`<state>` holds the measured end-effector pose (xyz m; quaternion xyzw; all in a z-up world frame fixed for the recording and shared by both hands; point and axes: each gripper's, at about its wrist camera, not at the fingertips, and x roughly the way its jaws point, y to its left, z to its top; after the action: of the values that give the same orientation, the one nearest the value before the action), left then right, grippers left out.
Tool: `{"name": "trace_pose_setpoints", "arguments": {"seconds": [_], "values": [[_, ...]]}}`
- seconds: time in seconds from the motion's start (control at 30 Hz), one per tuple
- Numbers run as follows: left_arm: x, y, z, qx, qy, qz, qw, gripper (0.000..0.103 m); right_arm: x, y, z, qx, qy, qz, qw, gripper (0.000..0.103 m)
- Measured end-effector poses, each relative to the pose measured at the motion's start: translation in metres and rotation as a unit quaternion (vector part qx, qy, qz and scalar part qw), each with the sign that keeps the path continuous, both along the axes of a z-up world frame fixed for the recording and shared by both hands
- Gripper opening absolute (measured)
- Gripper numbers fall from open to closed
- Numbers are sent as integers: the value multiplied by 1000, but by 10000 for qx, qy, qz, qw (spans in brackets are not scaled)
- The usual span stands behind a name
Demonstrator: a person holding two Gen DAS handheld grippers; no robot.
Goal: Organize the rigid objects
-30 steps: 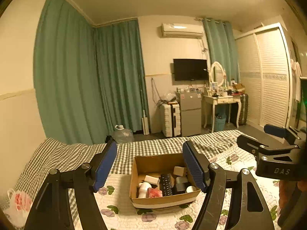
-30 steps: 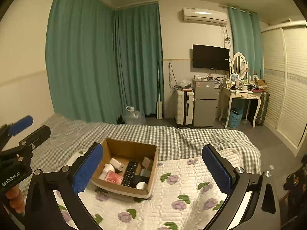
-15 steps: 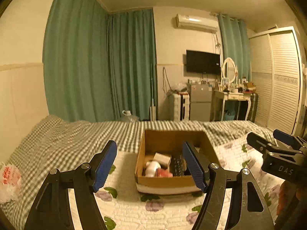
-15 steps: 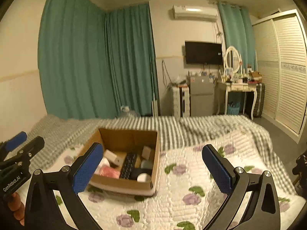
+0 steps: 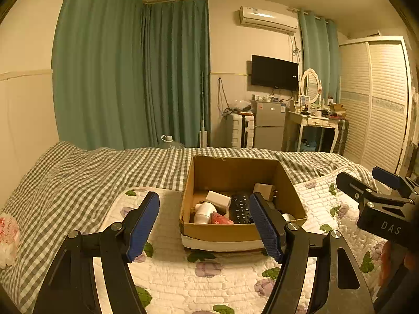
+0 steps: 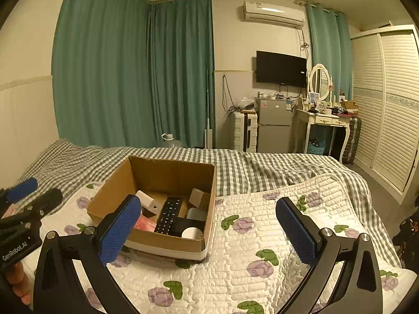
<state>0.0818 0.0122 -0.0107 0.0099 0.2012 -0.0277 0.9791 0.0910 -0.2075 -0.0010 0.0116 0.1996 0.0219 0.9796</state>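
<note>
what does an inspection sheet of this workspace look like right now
surface: floral quilt over checked bedding
job's things: open cardboard box on the quilt, holding a black remote, white adapter, small cardboard block, pink packet
clutter: plastic bag at the bed edge
grippers: left gripper open, empty; right gripper open, empty
cables: wires on the wall
surroundings: green curtains, TV, fridge
</note>
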Motion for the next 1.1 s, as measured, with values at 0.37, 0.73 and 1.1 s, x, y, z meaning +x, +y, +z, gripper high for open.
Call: {"name": "trace_pose_setpoints", "arguments": {"seconds": [0.37,0.73,1.1], "values": [[0,-1,0,40,41,-21,10000,74,3,-1,-5,69,92,27,9999,103],[1,-2,0,-14,125,-131,9998,74,2,3,-8,27,148,52,9999,103],[1,-2,2,21,134,-68,9999,74,3,5,-11,-3,216,46,9998,103]]}}
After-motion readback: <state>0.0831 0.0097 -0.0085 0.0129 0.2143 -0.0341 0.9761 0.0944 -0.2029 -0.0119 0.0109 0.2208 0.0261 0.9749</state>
